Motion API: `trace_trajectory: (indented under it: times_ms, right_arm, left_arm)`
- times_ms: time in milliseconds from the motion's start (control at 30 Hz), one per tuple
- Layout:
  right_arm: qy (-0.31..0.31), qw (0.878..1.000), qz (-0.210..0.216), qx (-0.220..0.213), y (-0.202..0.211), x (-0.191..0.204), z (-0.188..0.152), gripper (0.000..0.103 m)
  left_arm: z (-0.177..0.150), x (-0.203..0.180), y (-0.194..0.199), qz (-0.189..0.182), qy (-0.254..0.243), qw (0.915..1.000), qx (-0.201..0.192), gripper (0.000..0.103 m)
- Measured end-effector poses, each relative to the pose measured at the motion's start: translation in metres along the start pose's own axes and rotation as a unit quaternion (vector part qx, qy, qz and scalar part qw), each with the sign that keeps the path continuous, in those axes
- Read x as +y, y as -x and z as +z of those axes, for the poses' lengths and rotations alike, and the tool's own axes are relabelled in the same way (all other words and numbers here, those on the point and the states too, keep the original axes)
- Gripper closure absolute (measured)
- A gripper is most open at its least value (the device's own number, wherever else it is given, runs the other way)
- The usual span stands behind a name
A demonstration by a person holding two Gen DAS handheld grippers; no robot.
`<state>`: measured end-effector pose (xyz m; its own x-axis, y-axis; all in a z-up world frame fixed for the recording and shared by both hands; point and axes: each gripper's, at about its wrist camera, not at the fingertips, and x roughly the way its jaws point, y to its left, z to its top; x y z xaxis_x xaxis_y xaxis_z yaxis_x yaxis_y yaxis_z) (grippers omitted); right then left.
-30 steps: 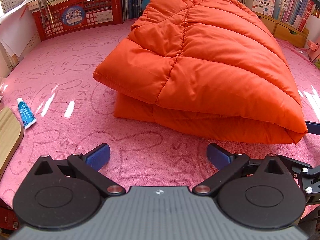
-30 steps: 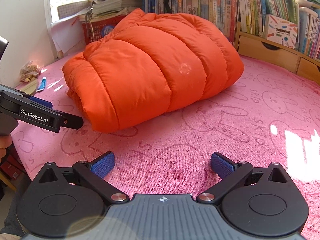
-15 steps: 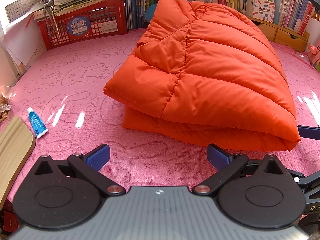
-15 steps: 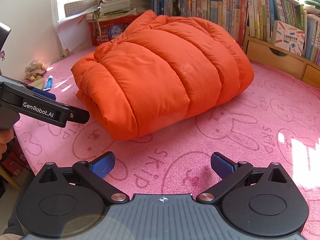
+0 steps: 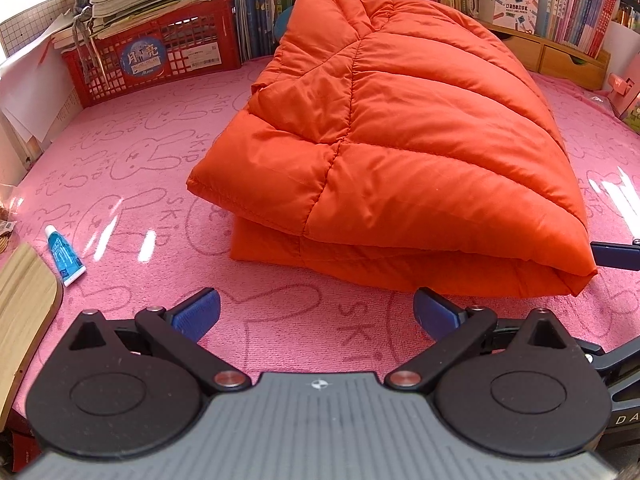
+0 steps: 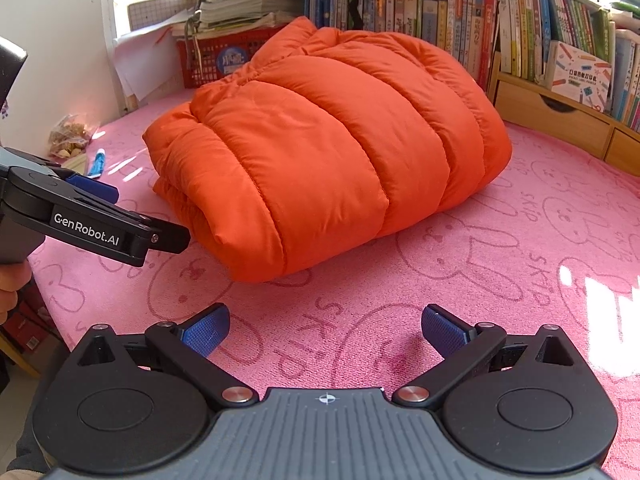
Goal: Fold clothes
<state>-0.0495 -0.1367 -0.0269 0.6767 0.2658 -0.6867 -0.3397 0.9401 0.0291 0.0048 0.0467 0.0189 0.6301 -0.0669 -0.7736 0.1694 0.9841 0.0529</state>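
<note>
Moved since a second ago: you have drawn both grippers back from the orange puffer jacket [image 5: 384, 152]; it now sits smaller and farther off in each view, with more pink rabbit-print mat [image 5: 132, 152] bare in front of your fingers.
Jacket: folded into a thick bundle, lying on the mat at 12 o'clock from the left gripper and between 11 and 12 o'clock from the right, touched by neither.
Left view only: the stacked open edges of the fold, a small blue tube [image 5: 64, 255] on the mat at 9 o'clock, and a wooden board [image 5: 22, 300] at the mat's edge just below it.
Right view only: the rounded, closed side of the bundle, a clear bag of snacks [image 6: 70, 136] at 10 o'clock, and your hand [image 6: 12, 286] at 9 o'clock gripping the left tool's handle.
Left gripper [image 5: 316, 312]: low over the mat, aimed at the jacket, fingers spread wide, holding nothing.
Right gripper [image 6: 325, 330]: low over the mat, level, fingers spread wide, also empty.
Red basket [image 5: 168, 52]: behind the jacket at 11 o'clock in the left view, piled with papers and magazines.
Wooden shelf unit [image 6: 560, 112]: at 2 o'clock in the right view, with upright books above it.
</note>
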Motion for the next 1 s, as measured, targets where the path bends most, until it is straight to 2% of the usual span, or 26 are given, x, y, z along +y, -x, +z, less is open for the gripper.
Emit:
trace_trajectory:
  times_ms: [267,1000]
  right_arm:
    - [-0.001,1.0,-0.001,0.007,-0.0023,0.0009,-0.0018,0.0]
    - [0.0,1.0,-0.001,0.011,-0.0045,-0.0011,-0.0038,0.0]
  left_arm:
    - [0.0,-0.0017,-0.0005,-0.01,0.001,0.9999,-0.003,0.0]
    - [-0.0002,-0.0022,-0.0034,-0.008,0.002,0.9999,0.006,0.0]
